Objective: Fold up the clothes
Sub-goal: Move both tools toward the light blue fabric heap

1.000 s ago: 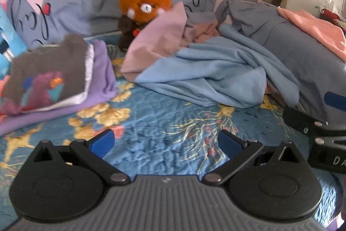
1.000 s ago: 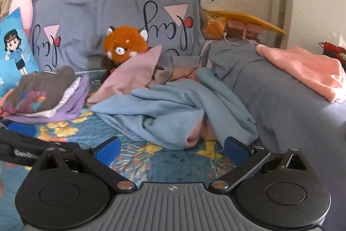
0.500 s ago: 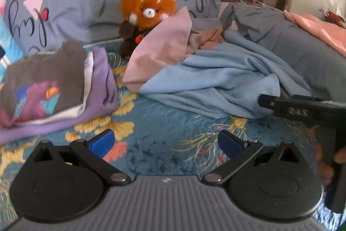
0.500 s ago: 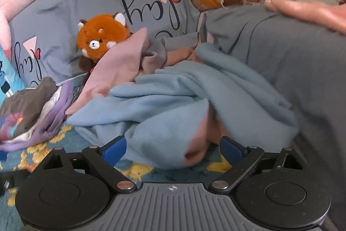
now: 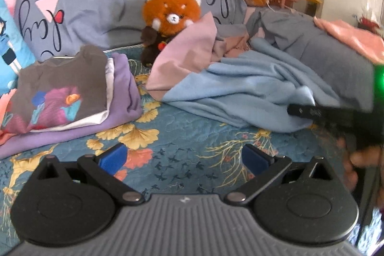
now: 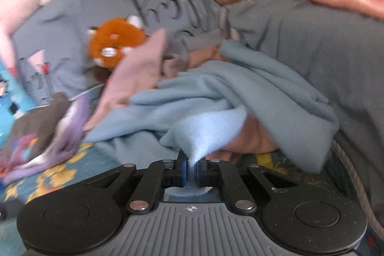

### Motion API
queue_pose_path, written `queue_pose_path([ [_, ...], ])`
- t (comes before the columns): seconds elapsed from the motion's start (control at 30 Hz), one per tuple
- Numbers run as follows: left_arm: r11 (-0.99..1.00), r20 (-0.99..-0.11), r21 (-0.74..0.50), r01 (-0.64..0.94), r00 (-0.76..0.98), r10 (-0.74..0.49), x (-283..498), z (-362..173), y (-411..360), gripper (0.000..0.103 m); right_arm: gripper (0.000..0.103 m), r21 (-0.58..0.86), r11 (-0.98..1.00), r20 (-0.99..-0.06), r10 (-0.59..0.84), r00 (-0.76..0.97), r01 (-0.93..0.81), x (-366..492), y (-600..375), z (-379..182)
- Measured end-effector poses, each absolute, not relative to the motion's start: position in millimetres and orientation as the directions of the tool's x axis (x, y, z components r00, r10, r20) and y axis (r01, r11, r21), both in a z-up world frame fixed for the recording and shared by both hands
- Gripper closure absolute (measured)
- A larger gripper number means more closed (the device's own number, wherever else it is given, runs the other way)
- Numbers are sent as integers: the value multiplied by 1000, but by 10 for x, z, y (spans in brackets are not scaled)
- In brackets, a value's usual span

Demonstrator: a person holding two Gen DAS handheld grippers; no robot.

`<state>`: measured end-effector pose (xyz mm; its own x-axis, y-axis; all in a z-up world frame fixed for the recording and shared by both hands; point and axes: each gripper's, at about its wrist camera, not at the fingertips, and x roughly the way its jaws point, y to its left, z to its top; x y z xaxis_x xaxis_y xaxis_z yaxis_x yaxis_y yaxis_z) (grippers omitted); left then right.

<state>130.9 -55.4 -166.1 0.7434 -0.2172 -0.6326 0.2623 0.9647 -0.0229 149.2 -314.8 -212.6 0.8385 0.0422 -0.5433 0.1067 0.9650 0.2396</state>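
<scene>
On the blue flowered bedspread [image 5: 168, 136], the right gripper [image 6: 190, 169] is closing, pinching the soft light blue cloth [image 6: 216, 97]; the left gripper [image 5: 183, 156] hangs released.

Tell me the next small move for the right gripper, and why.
Probably lift and draw the light blue garment toward the open bedspread: the right gripper is closing on its edge, cloth pinched between the fingers, and the garment lies crumpled on the pile.

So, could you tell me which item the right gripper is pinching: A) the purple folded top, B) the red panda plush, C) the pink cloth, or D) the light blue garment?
D: the right gripper is closing, its pads pressing on a fold of the light blue garment.
</scene>
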Motion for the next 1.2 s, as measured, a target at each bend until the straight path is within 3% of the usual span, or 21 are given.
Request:
queue_pose_path([
  [0.47,970,-598,-32,240,773,-211,805,-1231,-206,0,99,14,922,-592,320,739,-388,-239,-1828,-1804],
  [0.73,972,-571,-25,233,795,-205,288,-1008,147,0,99,23,737,-566,567,599,-676,-782,-1398,-1513],
  [0.87,978,-556,10,210,814,-170,70,-888,354,0,99,98,654,-550,663,507,-750,-809,-1170,-1451],
  [1.03,984,-582,23,179,802,-133,-6,-861,539,0,82,237,671,-560,685,466,-703,-663,-1145,-1577],
  [1.1,984,-602,22,178,788,-129,4,-904,534,0,81,223,718,-580,641,502,-659,-658,-1284,-1581],
  [1.17,982,-615,24,186,777,-132,13,-953,504,0,73,196,779,-582,581,569,-595,-677,-1535,-1547],
  [1.2,980,-617,26,196,775,-138,16,-978,476,0,64,187,808,-579,550,602,-559,-677,-1691,-1523],
])
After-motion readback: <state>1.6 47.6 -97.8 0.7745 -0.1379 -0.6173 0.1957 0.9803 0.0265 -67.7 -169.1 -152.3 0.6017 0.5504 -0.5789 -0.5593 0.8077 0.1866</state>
